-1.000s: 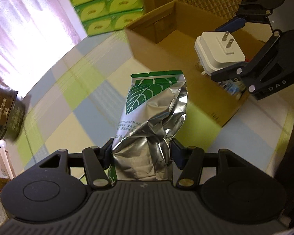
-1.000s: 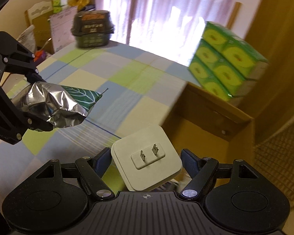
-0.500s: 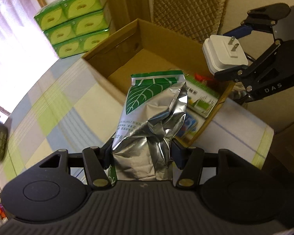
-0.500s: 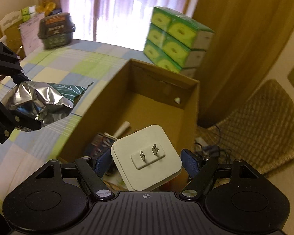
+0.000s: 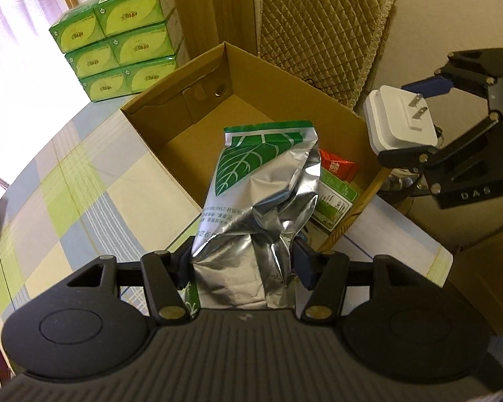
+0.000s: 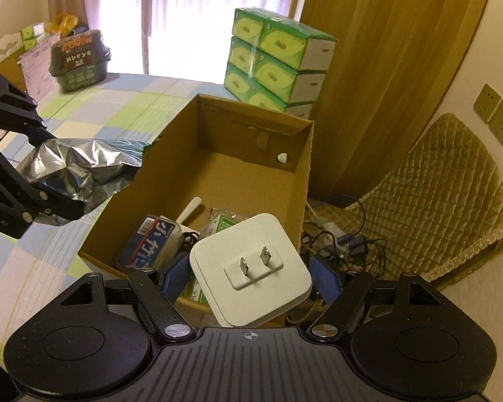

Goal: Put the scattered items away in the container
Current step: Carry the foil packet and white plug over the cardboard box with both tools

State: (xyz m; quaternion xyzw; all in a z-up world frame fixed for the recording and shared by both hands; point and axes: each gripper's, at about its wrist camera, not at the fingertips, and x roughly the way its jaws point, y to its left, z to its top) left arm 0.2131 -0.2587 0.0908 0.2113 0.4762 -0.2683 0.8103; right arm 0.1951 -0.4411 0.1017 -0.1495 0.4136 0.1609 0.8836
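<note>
**Both grippers loaded over the box**

Left wrist: the left gripper (image 5: 243, 261) clamps a foil pouch (image 5: 261, 201) above the cardboard box (image 5: 171, 154) near edge, hiding some contents.

Right wrist: the right gripper (image 6: 248, 273) grips a white plug adapter (image 6: 251, 271) over the box's near corner; items beneath are partly covered.

The right gripper's arm (image 5: 469, 174) reads "DAS"; the dark green tub (image 6: 78, 58) shows "HONGLU" upside down.

Left gripper (image 5: 243, 264), right gripper (image 6: 249, 273): matte black ribbed bodies, round side discs, blue finger pads (image 6: 325, 276), silver pivot screws, embossed "DAS" lettering.
</note>
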